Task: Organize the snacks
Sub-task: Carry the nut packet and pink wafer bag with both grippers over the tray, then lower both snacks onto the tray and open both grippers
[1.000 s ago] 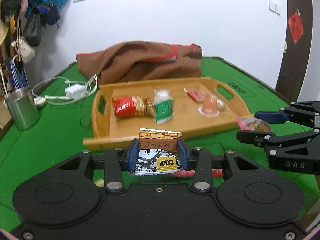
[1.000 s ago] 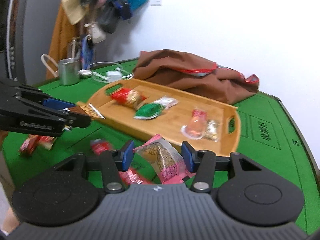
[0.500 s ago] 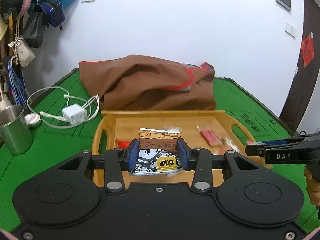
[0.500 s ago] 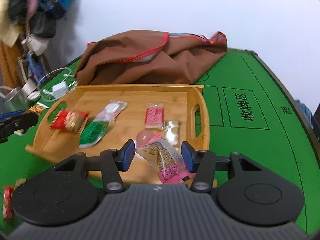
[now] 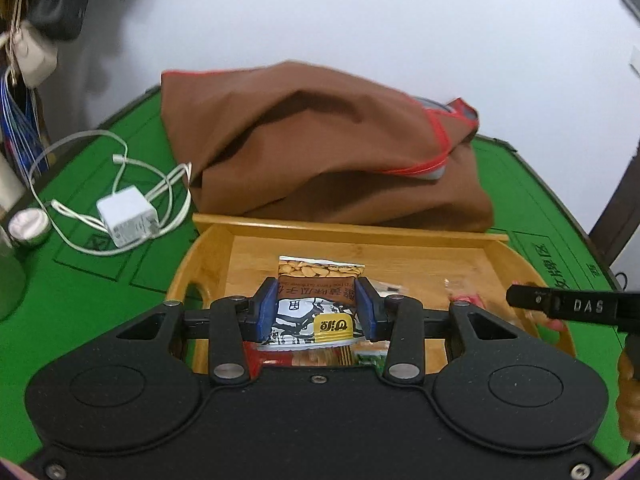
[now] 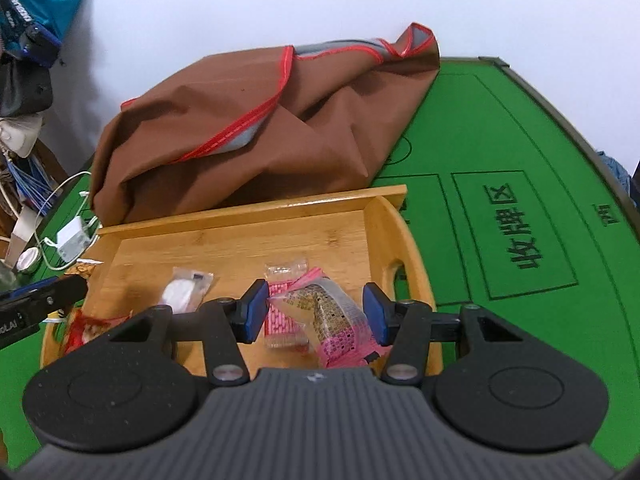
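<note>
Flanking tray [image 5: 216, 258]: cloth [image 5: 320, 144], charger [image 5: 126, 216].

A green felt table [image 6: 500, 152] is carrying everything — its surface is showing printed black outlines and Chinese characters toward the right side. A wooden tray [image 6: 384, 216] with cut-out handles is sitting flat on the felt near the middle. Just behind the tray, a crumpled brown cloth [image 5: 320, 144] with red trim is lying heaped, touching the tray's far rim. To the left, a white charger [image 5: 126, 216] is resting on the felt with its white cable [image 5: 80, 140] looping around it — a small round metal lid [image 5: 28, 222] is sitting nearby.
</note>
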The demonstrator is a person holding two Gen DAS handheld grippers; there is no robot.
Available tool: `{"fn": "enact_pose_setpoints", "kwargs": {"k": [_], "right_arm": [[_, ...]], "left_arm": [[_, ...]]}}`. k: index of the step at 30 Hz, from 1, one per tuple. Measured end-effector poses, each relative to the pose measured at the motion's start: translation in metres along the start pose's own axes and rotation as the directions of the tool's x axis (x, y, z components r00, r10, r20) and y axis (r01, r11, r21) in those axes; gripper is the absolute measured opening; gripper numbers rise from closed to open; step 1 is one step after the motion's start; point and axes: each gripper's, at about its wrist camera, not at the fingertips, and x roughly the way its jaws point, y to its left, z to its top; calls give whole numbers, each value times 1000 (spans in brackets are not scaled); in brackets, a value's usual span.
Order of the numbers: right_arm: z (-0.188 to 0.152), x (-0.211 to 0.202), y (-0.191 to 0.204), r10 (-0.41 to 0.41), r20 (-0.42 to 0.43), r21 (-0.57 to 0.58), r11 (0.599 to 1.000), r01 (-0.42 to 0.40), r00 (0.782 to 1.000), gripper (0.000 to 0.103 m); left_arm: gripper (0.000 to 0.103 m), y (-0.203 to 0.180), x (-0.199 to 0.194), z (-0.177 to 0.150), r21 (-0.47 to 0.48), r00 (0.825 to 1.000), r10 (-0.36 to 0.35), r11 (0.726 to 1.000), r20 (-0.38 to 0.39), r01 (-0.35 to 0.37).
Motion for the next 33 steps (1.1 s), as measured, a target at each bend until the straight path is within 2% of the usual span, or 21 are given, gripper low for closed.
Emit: {"fn": "enact_pose_setpoints", "kwargs": {"k": [11,25,33], "right_arm": [[0,31,4,-65,0,-38,997,65,998,55],[-2,36,8,-78,34,-52,995,80,996,56],[-6,38,8,-56,39,-51,997,58,998,56]], "left_arm": [[39,-5,39,-2,3,998,28,1000,-47,-28],[39,-3,52,-6,9,997,42,999,-63,-41],[39,-1,59,-10,21,995,52,999,-85,-50]]}}
